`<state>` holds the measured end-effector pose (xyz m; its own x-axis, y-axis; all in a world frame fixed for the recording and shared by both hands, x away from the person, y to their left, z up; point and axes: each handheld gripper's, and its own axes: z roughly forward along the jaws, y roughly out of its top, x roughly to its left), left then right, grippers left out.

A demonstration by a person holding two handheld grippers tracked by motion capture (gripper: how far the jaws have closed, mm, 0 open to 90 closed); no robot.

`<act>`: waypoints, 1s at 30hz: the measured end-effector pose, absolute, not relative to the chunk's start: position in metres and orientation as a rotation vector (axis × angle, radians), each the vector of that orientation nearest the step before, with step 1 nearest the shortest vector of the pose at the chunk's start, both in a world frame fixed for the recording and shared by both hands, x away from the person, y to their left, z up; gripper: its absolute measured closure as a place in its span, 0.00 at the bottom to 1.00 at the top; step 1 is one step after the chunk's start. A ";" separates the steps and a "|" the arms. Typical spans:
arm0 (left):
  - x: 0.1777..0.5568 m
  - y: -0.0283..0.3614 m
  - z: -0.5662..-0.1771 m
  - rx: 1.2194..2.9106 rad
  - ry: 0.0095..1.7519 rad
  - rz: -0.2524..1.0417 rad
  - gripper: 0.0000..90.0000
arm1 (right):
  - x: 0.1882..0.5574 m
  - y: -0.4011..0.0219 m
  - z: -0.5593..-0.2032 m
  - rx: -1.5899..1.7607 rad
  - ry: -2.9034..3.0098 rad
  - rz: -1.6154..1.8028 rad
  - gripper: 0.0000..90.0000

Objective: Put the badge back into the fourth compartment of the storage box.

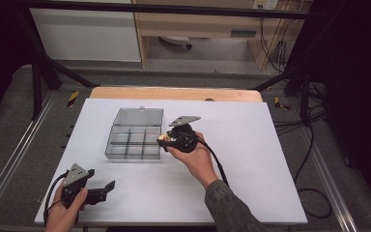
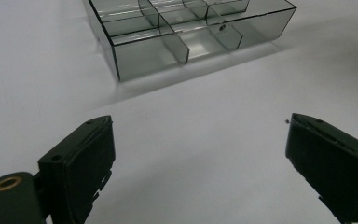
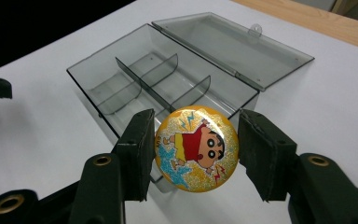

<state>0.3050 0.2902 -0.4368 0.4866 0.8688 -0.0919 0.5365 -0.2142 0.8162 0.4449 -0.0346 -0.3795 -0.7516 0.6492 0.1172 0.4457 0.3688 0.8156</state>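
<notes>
A round glittery badge (image 3: 196, 148) with a cartoon figure in a red shirt is clamped edge to edge between the two black pads of the right gripper (image 3: 193, 154), low in the middle of the right gripper view. Directly behind the badge, toward the upper centre of that frame, a smoky transparent compartment box (image 3: 168, 86) is seen with its hinged lid (image 3: 235, 46) laid flat open beyond it (a small clasp tab is visible on the lid's far edge). In the high view the right gripper (image 1: 164, 140) is held by the right hand (image 1: 195, 159) just right of centre, its tips over or at the right-hand edge of the box (image 1: 134, 140); whether the badge is touching the box cannot be told. The box is set on a white sheet (image 1: 251, 159) that covers most of the table, with a strip of bare wood (image 1: 174, 93) left showing along the upper edge. At the lower left of the high view, well apart from the box, the left gripper (image 1: 104, 191) is held by the left hand (image 1: 65, 215); in the left gripper view its jaws are spread wide with nothing between them, and the near corner of the box (image 2: 144, 56) is seen at the top of that frame.
</notes>
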 end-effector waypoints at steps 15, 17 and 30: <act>0.305 0.293 -0.437 1.883 1.179 0.495 0.09 | 0.468 -0.014 -0.362 1.059 2.365 1.463 0.53; 0.306 0.293 -0.438 1.877 1.182 0.493 0.09 | 0.473 -0.009 -0.360 1.060 2.365 1.476 0.53; 0.306 0.293 -0.438 1.887 1.176 0.491 0.09 | 0.488 0.018 -0.355 1.087 2.344 1.541 0.53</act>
